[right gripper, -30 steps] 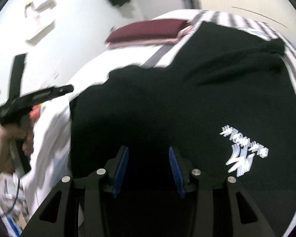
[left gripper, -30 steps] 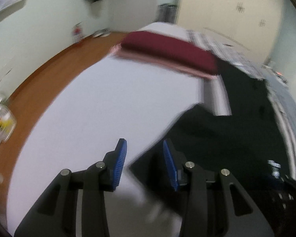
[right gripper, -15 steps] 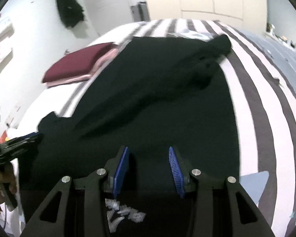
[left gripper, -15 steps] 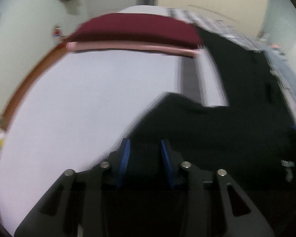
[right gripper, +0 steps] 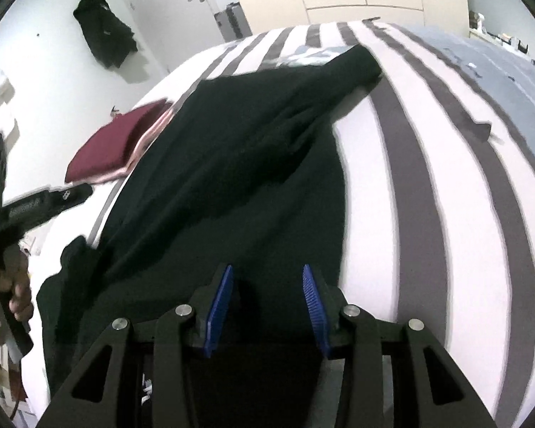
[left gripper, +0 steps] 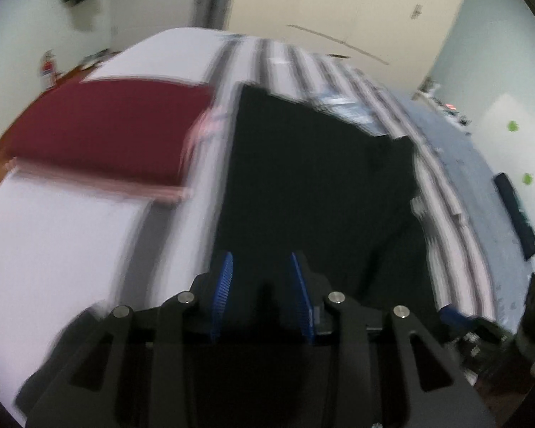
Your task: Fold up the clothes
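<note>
A black garment [right gripper: 232, 164] is spread on the striped bed [right gripper: 446, 178] beside a folded maroon pile [left gripper: 107, 128], its near edge lying between the opening jaws of the left gripper [left gripper: 262, 296] and within the right gripper [right gripper: 267, 306], though a firm grasp cannot be told.

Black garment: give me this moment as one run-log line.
black garment: spread on striped bed | left tool: opening, fabric between | right tool: over hem | maroon stack: folded
</note>
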A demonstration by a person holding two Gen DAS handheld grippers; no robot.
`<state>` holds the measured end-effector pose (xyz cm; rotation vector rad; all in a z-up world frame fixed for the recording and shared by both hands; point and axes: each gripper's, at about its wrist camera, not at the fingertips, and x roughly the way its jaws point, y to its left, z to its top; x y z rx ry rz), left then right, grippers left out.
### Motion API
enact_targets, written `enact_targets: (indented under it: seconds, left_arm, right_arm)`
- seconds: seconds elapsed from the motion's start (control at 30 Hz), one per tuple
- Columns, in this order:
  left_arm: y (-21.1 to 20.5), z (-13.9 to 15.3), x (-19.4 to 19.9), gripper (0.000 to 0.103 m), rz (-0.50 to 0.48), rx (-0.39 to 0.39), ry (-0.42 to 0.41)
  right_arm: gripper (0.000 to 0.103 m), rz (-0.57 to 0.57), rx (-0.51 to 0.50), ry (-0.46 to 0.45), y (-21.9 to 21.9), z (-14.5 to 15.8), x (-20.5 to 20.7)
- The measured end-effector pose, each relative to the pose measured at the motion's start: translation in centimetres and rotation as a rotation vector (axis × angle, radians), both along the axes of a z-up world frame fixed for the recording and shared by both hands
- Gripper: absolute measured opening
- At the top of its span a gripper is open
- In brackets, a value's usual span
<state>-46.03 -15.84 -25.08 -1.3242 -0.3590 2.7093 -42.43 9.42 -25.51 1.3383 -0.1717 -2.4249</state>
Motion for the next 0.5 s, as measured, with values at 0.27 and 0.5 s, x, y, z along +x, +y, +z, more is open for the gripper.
enact_targets:
  seconds: [0.27, 0.5]
  left_arm:
    - [11.5, -1.1, -9.9, 0.043, -0.21, -0.027, -0.078]
    - [14.7, -3.3, -13.6, 0.044, -0.324, -0.158, -0.122]
  right_arm:
    - [0.038, 0.022, -0.012, 0.019, 4.3, 1.2, -5.7]
    - [0.038, 0.015, -0.03, 0.0, 5.0, 0.4, -7.3]
